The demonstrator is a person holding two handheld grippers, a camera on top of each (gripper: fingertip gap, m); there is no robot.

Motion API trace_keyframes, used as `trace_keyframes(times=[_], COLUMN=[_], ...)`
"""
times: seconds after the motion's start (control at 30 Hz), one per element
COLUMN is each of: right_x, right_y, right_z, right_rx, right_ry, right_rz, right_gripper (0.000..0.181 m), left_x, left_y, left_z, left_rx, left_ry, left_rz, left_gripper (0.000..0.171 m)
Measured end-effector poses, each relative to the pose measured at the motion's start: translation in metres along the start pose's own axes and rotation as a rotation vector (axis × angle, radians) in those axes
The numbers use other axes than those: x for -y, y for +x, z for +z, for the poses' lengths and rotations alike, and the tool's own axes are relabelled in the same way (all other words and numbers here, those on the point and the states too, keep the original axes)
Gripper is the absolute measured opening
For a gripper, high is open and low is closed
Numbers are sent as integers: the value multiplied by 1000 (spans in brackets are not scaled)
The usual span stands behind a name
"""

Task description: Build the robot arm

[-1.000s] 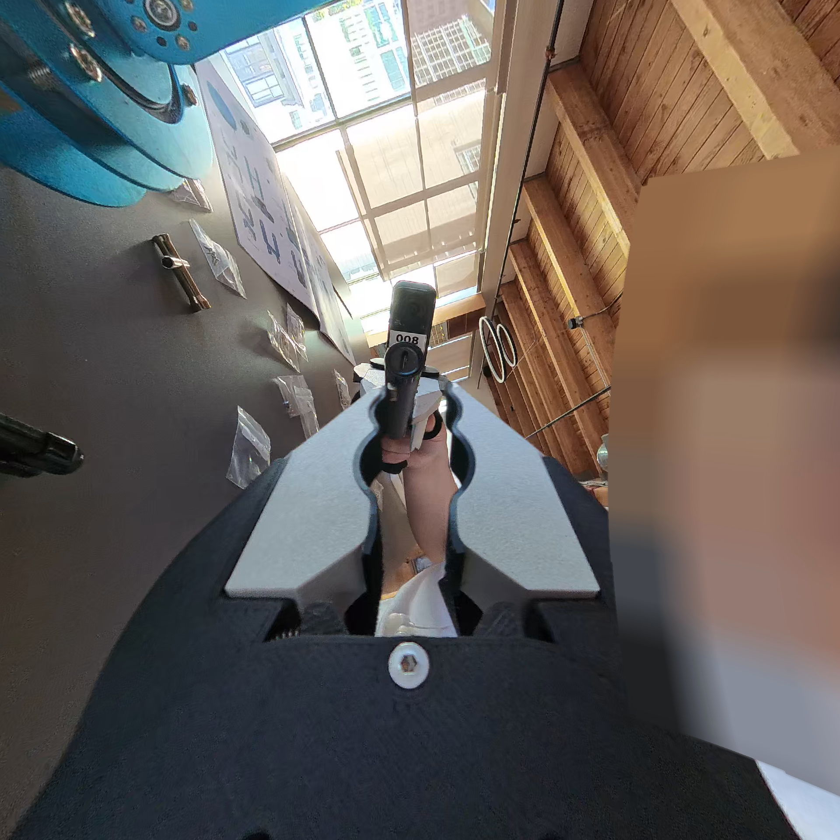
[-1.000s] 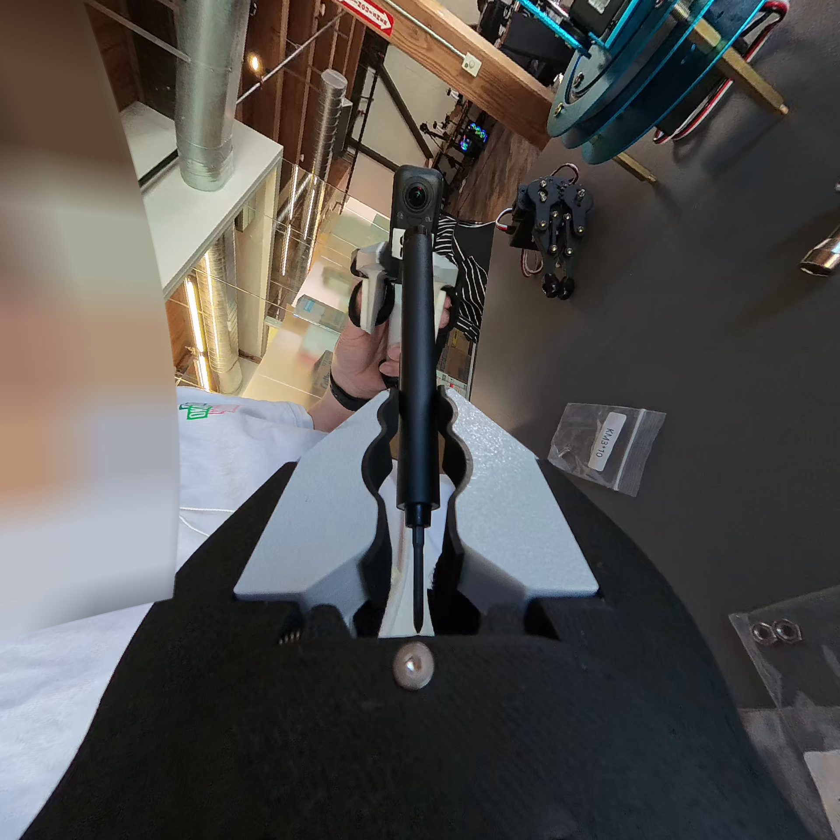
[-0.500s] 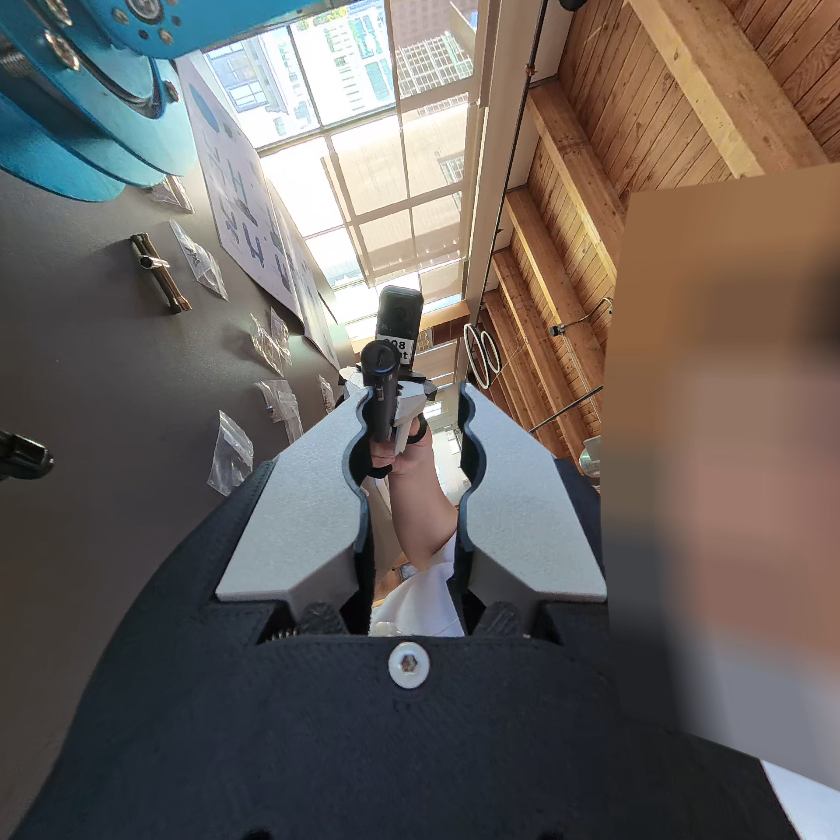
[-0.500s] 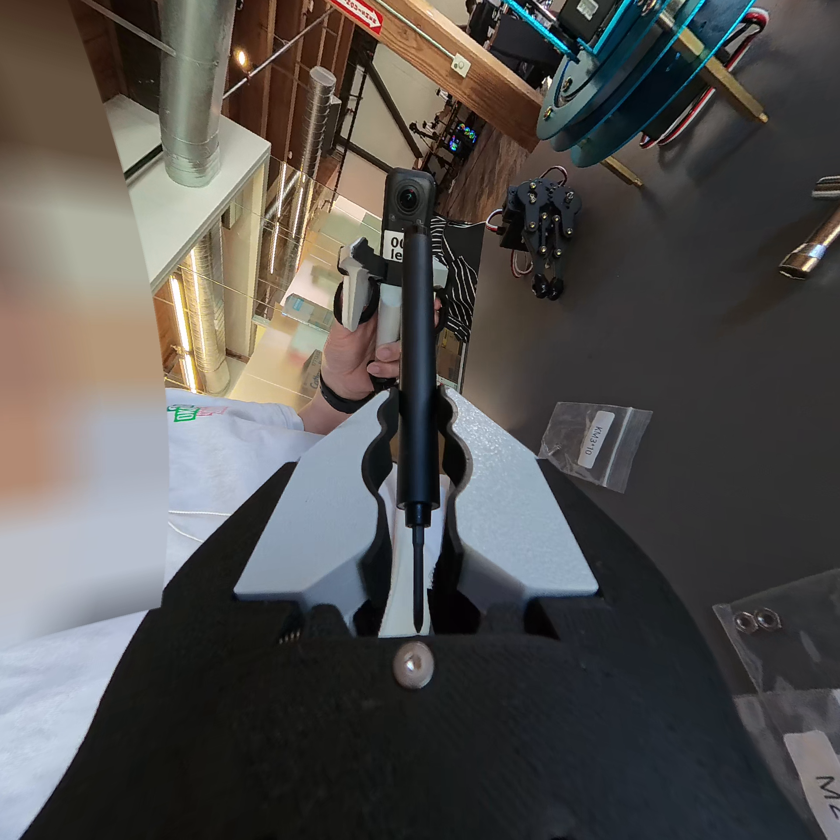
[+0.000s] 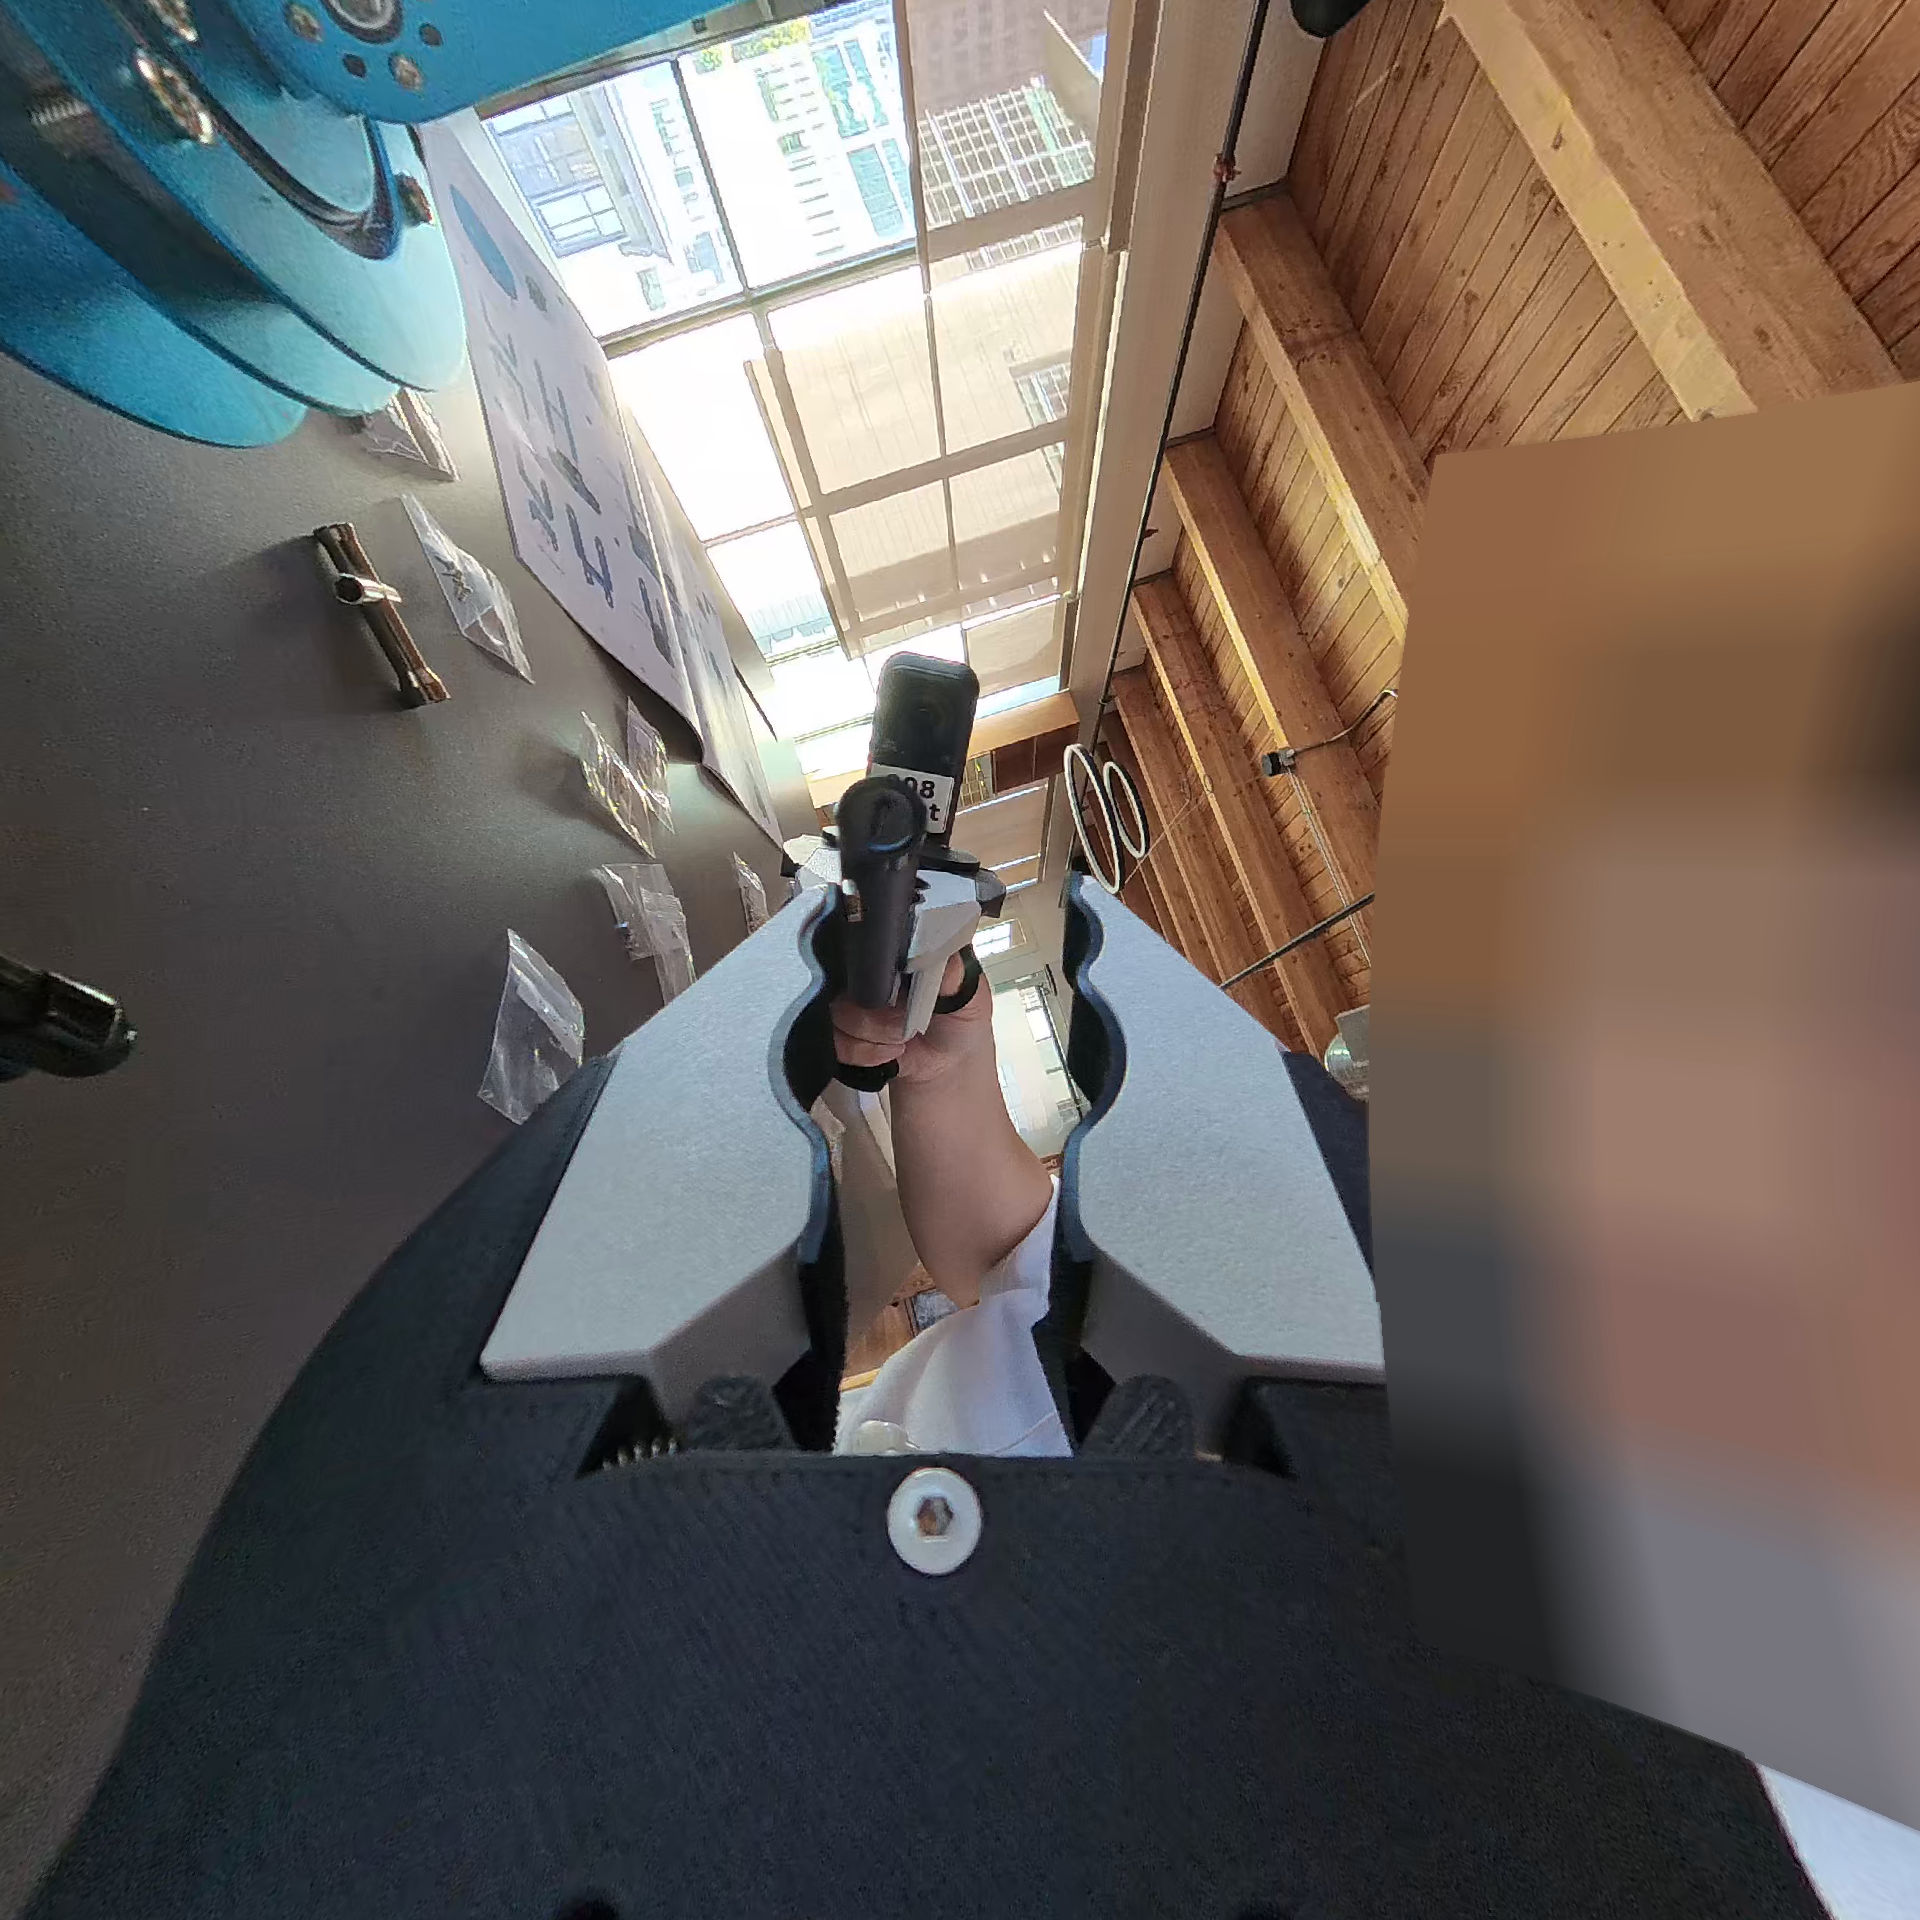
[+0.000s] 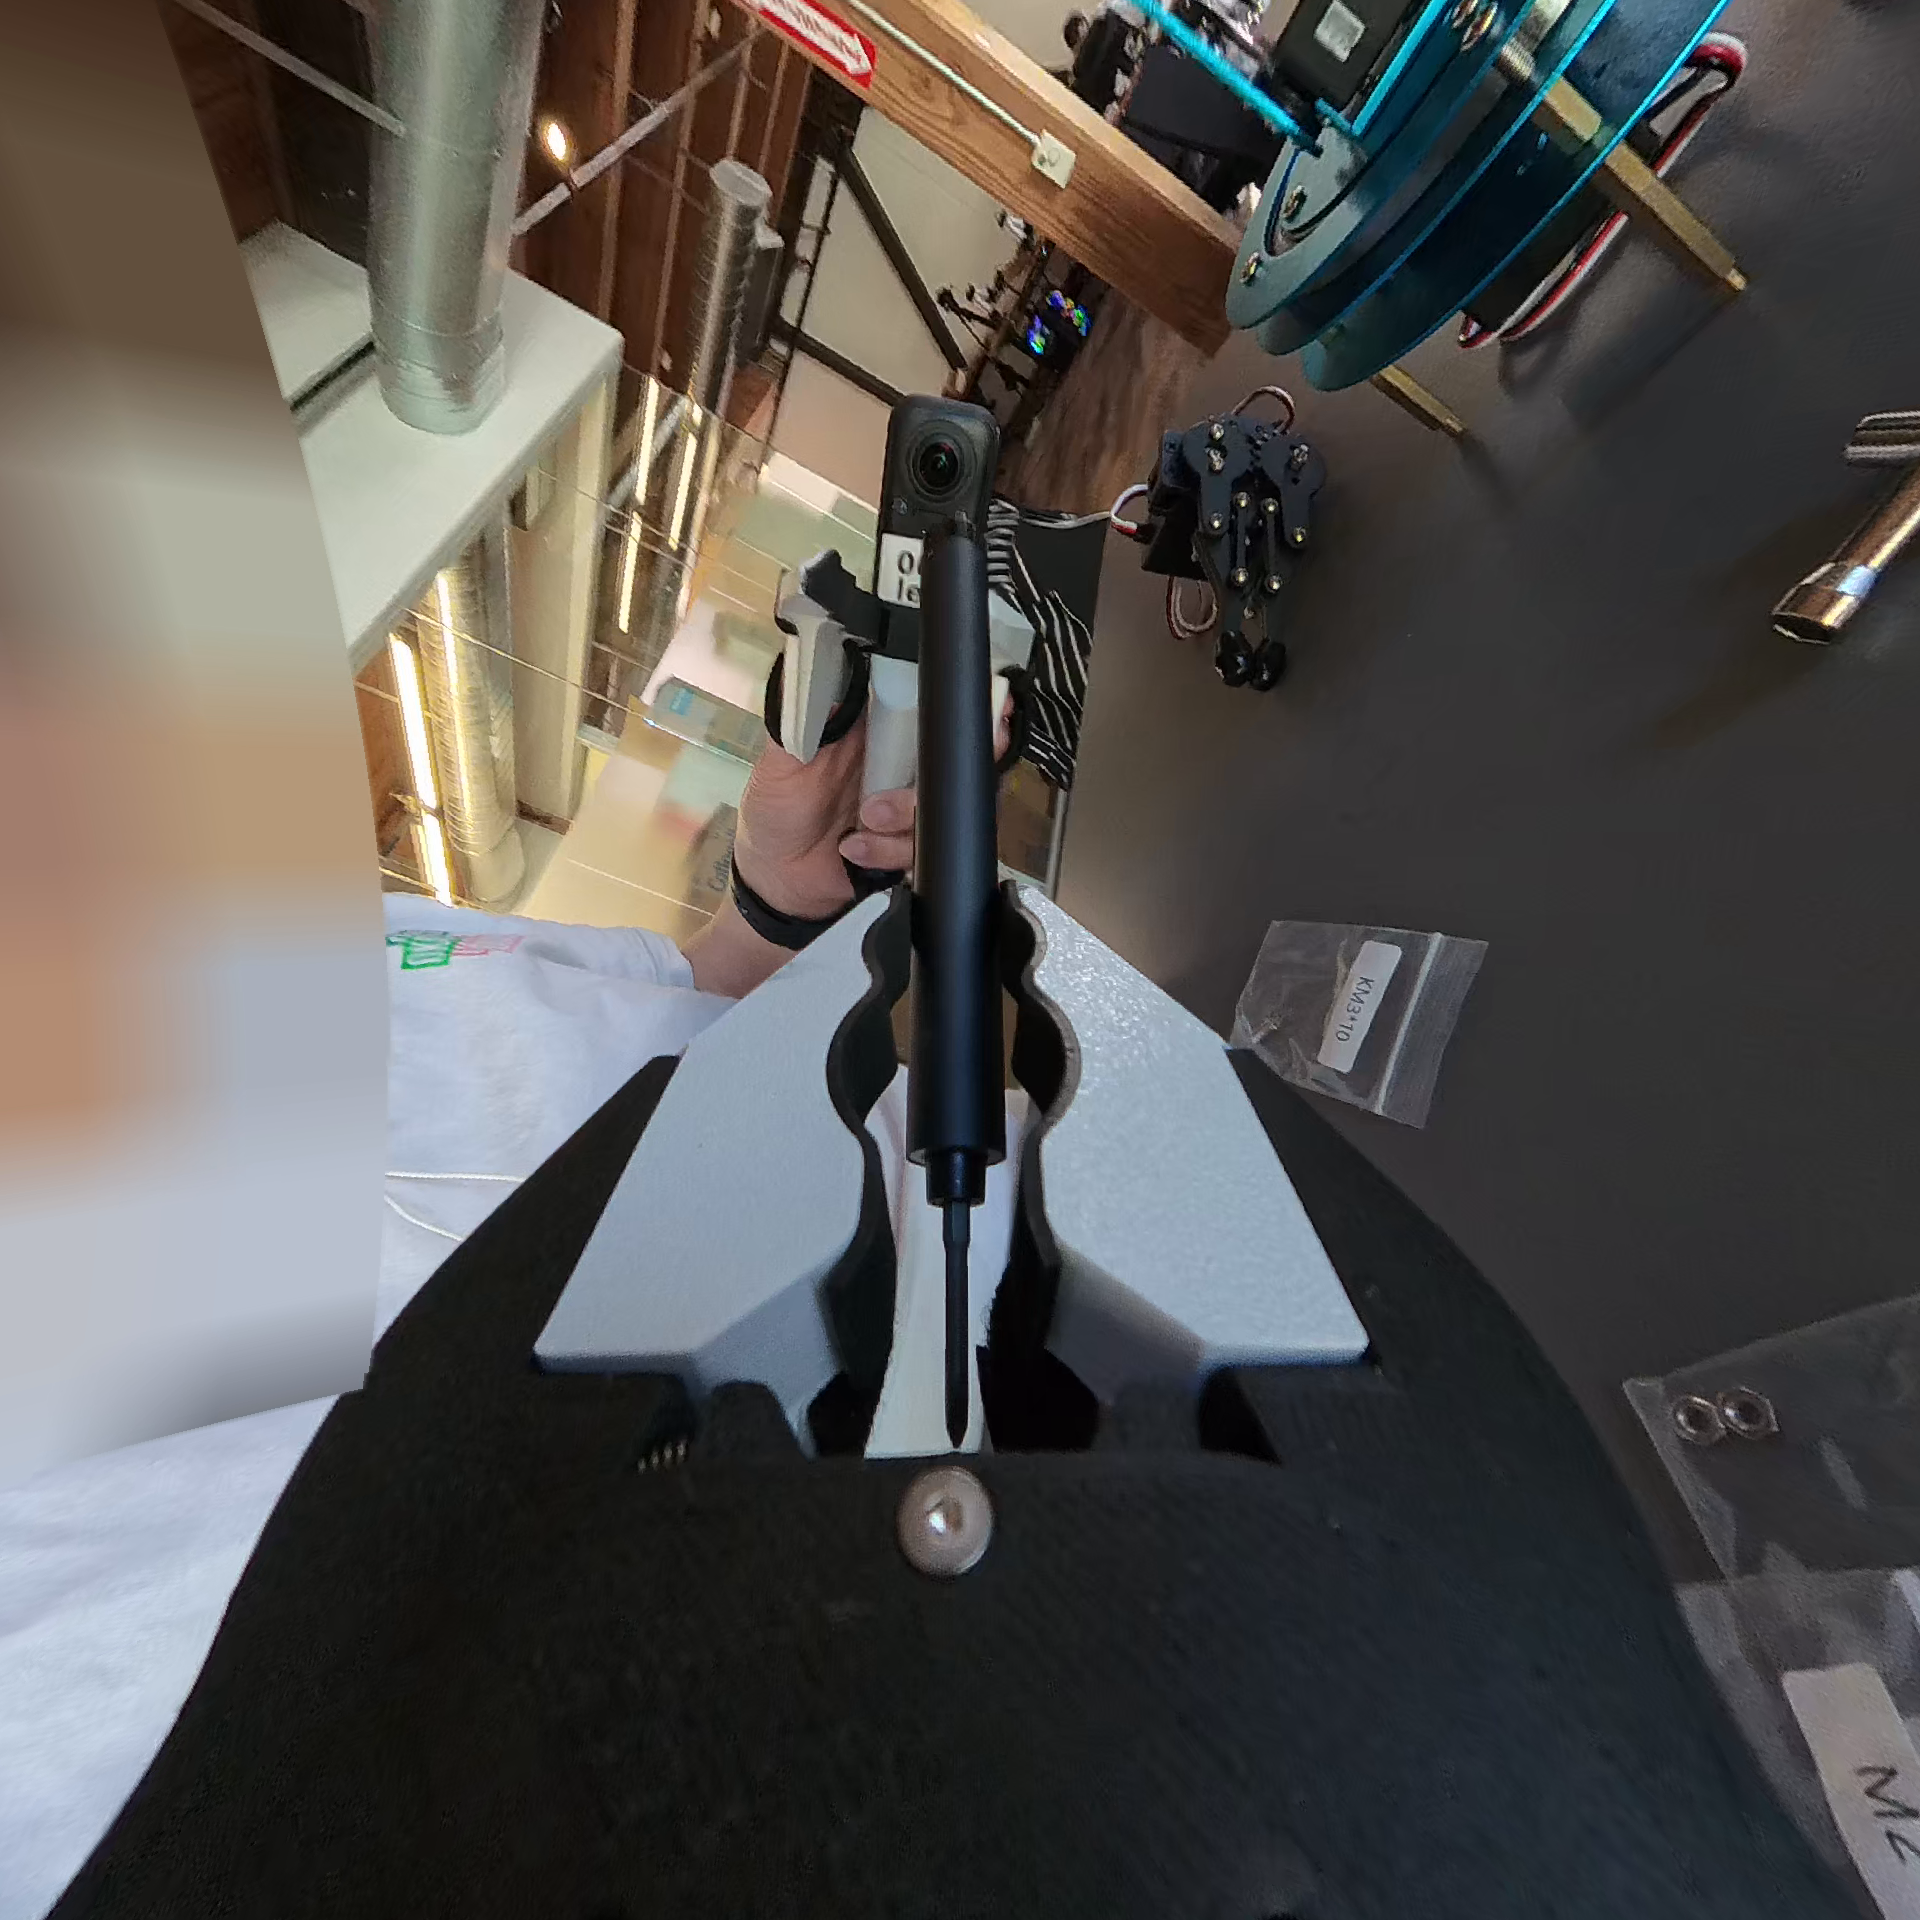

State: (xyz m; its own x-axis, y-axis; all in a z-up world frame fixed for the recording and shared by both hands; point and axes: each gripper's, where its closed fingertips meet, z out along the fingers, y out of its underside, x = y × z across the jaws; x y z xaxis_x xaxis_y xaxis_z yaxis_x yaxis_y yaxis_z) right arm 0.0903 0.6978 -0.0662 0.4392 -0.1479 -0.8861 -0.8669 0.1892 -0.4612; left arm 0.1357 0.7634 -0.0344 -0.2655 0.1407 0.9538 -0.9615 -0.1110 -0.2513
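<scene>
My right gripper (image 6: 956, 920) is shut on the handle of a black screwdriver (image 6: 954, 997), whose thin bit points back at the camera. My left gripper (image 5: 948, 904) is open. The butt end of the screwdriver (image 5: 878, 894) sits between its fingertips, close to the left finger (image 5: 727, 1101); I cannot tell whether they touch. The two grippers face each other above a dark table (image 5: 208, 831). Each view shows the other gripper held in a person's hand: the right gripper in the left wrist view (image 5: 925, 935) and the left gripper in the right wrist view (image 6: 883, 665).
A blue disc assembly (image 6: 1455, 177) stands on the table, also in the left wrist view (image 5: 208, 260). Near it lie a metal T-shaped socket wrench (image 5: 379, 613), a small black claw with wires (image 6: 1236, 540), several clear parts bags (image 6: 1351, 1018), a bag with nuts (image 6: 1714, 1413) and a printed sheet (image 5: 561, 468). Some 9 cm of space lies between my two pairs of fingers.
My left gripper's jaws have opened a little wider around the screwdriver's butt end, which now sits nearer the left finger. The right gripper still holds the screwdriver.
</scene>
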Motion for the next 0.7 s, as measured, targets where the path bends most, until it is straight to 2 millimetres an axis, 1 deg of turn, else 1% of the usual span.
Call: trace_keyframes(times=[0.17,0.27,0.37,0.5,0.57,0.7], right_x=[7,2,-6,-23,-37,-59], right_y=[-1,5,9,6,10,27], right_z=[-1,0,-5,-4,-1,3], right_rx=[29,-37,-129,-193,-266,-453], right_ry=[41,20,7,6,-23,-119], right_rz=[30,-12,-66,-97,-152,-314], right_gripper=[14,14,15,15,15,15], left_x=[3,4,4,5,4,1], left_y=[-2,-2,0,5,7,10], left_z=[-3,-7,-16,-29,-34,-38], left_rx=[4,4,4,-5,-13,-27], left_ry=[17,28,41,68,74,64], left_rz=[-8,-9,-6,-6,-12,-16], left_gripper=[42,42,42,42,42,42])
